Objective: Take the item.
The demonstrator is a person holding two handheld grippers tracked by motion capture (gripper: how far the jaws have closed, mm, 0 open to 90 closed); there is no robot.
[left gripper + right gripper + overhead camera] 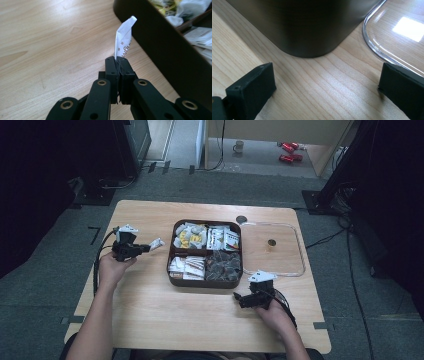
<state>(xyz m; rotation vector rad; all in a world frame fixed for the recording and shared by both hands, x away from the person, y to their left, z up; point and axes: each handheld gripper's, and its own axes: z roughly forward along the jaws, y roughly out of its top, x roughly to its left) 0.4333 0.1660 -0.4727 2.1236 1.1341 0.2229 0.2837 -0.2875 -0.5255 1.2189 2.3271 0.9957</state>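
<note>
L gripper (119,61): jaws squeezed tight on a white packet (124,37). Also seen in high view (131,246), held in the person's L hand (112,267).
White packet: pinched at its bottom end, sticks up and out past the jaw tips, a bit bent at the top. Has printed letters on it, too cut off to read. In high view (156,243) it pokes out toward the box.
Packet place: in the air over the table, just to the L of the box, not in any part of the box.
Just past L gripper: dark brown box (160,47), its side wall close to the packet. Not touching, as far as I can tell.
Box inside: 4 parts (205,281). Back L has yellow & white packets (190,236), back R has white packets w/ red (223,238), front L has white packets (186,267), front R has dark packets (223,266).
R gripper (327,87): jaws wide apart, nothing between them but bare wood. In high view (246,299) it rests low by the table, held in the R hand (274,312).
Ahead of R gripper: rounded front corner of the box (312,30).
Near R gripper's far jaw: clear lid (387,42), flat on the table; its edge is right by that jaw. In high view (273,249) the lid lies just R of the box.
Under all: light wood table (165,315).
</note>
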